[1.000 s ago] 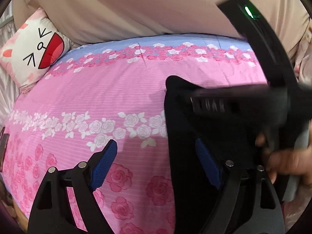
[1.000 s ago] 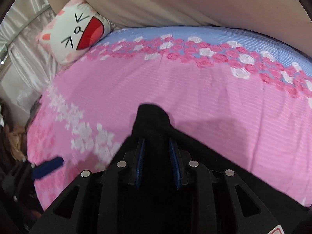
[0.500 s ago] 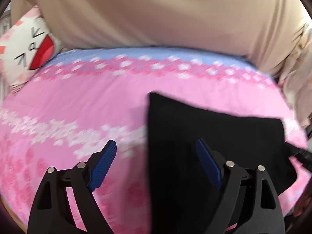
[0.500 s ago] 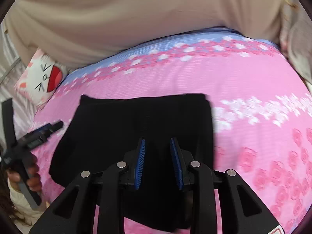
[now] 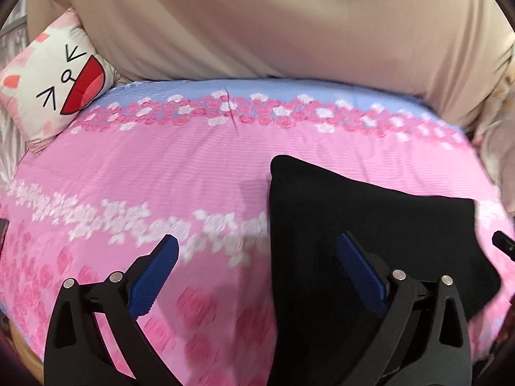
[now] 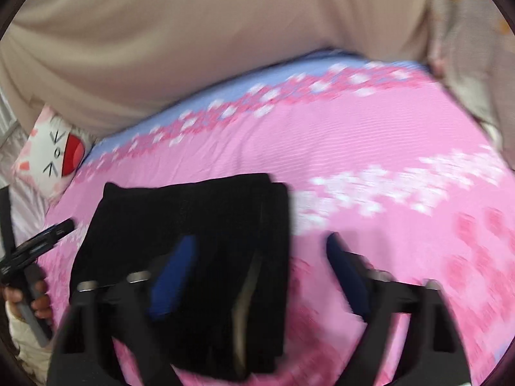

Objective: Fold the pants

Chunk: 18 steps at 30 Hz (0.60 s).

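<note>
The black pants (image 5: 354, 225) lie folded into a flat rectangle on the pink floral bed sheet (image 5: 161, 177). My left gripper (image 5: 257, 239) hovers over their left edge with its jaws opening wide; one blue pad is above the pants, the other above the sheet, and neither presses on anything. In the right wrist view the pants (image 6: 193, 212) sit at the lower left. My right gripper (image 6: 260, 239) straddles their right edge, jaws opening and blurred, free of the cloth. The left gripper's body (image 6: 38, 241) shows at the left edge, held by a hand (image 6: 35, 296).
A cat-face pillow (image 5: 54, 77) rests at the far left corner of the bed. A beige cover (image 5: 257, 25) rises along the far side. Pale fabric (image 5: 495, 135) hangs past the bed's right end. Open sheet stretches left of the pants.
The right gripper, shut on the pants a second ago, swung across, laid them flat and spread its jaws off the cloth. The left jaws widened a little and rose slightly.
</note>
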### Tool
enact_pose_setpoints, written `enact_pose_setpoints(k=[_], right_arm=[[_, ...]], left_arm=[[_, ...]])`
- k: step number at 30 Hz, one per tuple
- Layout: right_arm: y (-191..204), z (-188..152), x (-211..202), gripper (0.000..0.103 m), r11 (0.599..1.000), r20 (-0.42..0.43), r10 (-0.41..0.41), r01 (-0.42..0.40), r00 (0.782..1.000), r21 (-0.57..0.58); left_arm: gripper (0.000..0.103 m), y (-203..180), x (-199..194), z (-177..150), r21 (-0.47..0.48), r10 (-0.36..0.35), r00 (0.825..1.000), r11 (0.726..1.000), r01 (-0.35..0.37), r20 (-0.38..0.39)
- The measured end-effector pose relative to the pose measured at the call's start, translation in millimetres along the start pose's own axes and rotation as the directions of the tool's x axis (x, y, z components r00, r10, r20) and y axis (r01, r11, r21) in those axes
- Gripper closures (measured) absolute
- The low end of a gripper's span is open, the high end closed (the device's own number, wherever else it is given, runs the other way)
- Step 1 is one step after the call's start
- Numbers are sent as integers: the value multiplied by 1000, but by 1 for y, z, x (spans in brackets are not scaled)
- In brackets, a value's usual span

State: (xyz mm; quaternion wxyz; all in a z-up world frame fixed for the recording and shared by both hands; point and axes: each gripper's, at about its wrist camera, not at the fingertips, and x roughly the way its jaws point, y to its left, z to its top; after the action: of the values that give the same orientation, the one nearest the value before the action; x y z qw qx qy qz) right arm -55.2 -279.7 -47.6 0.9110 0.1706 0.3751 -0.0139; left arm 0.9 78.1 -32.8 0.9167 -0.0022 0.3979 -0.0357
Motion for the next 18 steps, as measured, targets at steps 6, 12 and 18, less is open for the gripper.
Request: enact_pose_setpoints(k=[6,12,18], right_arm=[[4,-11,-16,20,993,-9,116,-116,993,-11],[28,10,54,52,990,-99,126,-132,987,-55],[53,29,17,82,978,20,134,-129,991,-164]], left_arm=[[6,-14,-12,-22,29,-62,997,998,63,-34],[6,-47,4,-33,112,-25,997,993,33,-72],[6,-55,20,-37,131,22,995,991,-10,-95]])
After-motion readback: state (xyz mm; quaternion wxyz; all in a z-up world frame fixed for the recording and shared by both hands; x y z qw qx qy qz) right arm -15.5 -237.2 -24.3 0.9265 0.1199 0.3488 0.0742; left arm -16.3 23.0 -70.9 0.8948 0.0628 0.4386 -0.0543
